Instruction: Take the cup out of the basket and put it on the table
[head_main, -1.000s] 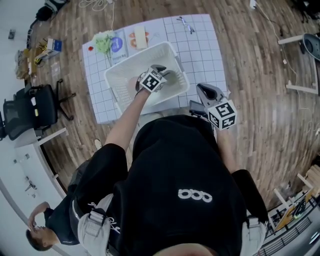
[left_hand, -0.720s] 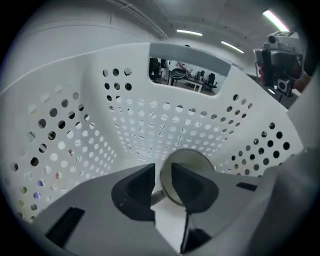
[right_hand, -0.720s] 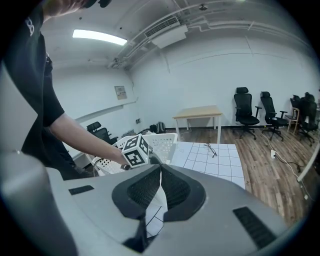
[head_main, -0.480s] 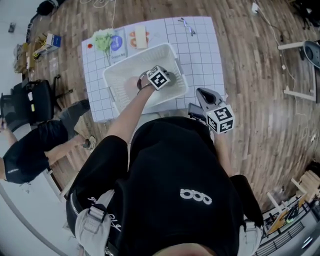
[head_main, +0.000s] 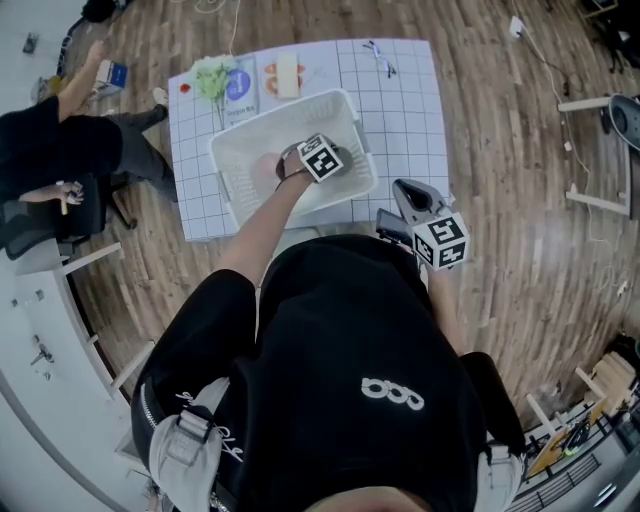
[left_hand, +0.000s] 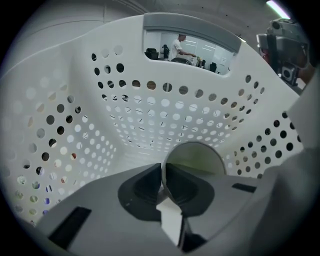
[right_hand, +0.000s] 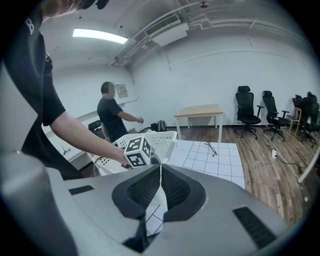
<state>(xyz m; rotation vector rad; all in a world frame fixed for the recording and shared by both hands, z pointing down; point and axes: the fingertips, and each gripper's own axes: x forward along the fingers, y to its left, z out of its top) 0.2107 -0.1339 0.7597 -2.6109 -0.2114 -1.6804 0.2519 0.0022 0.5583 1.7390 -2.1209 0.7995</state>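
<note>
On the white gridded table (head_main: 400, 100), the pale round cup (left_hand: 200, 157) lies in the white perforated plastic basket (left_hand: 150, 110), its wall pinched by the left hand-held gripper (left_hand: 162, 172), whose jaws are closing, so firm that grip before lifting straight up; the right hand-held gripper (right_hand: 160, 175) idles, pressed together, at 4 o'clock.

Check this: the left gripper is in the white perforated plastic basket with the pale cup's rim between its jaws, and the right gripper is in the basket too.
Wrong on the right gripper: the head view shows it outside the white perforated plastic basket, beside its right corner, shut. The left gripper is in the basket, jaws closing on the rim of the pale cup.
</note>
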